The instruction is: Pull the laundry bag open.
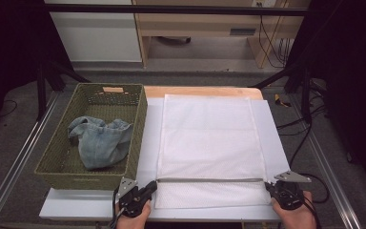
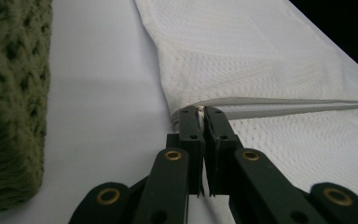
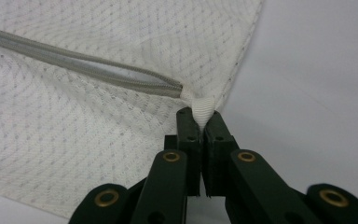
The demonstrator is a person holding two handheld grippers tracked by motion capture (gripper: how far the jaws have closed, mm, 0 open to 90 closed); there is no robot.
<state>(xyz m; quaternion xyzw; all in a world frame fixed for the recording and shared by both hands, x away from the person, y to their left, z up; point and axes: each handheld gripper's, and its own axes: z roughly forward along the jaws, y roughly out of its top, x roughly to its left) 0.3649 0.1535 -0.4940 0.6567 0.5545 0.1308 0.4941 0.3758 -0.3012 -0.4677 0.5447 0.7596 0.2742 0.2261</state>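
Item 1: white mesh laundry bag (image 1: 209, 143), count 1. Lies flat on the white-covered tabletop (image 1: 76, 207), at 3 o'clock from the basket. Its long axis runs 12 to 6 o'clock in the high view; a grey zipper (image 1: 209, 180) crosses it from 9 to 3 o'clock near the person's edge.

Item 2: left gripper (image 1: 150, 187), count 1. Jaws closed on the bag's left edge at the zipper's end, as the left gripper view (image 2: 201, 112) confirms; fabric is pinched between the tips.

Item 3: right gripper (image 1: 269, 187), count 1. Jaws closed on the small white fabric tab (image 3: 202, 111) at the zipper's right end, seen close in the right gripper view (image 3: 202, 122).

Governing relation: the 2 grippers sit at opposite ends of the zipper line, and the bulk of the bag lies toward 12 o'clock from both. Each hand is equally near its own end. A likely next move is a lift and fold of the near edge toward 12 o'clock, with both ends kept level.

Item 4: green woven basket (image 1: 138, 143), count 1, at 9 o'clock from the bag, just beside it.

Item 5: blue denim garment (image 1: 100, 140), count 1, crumpled inside the basket
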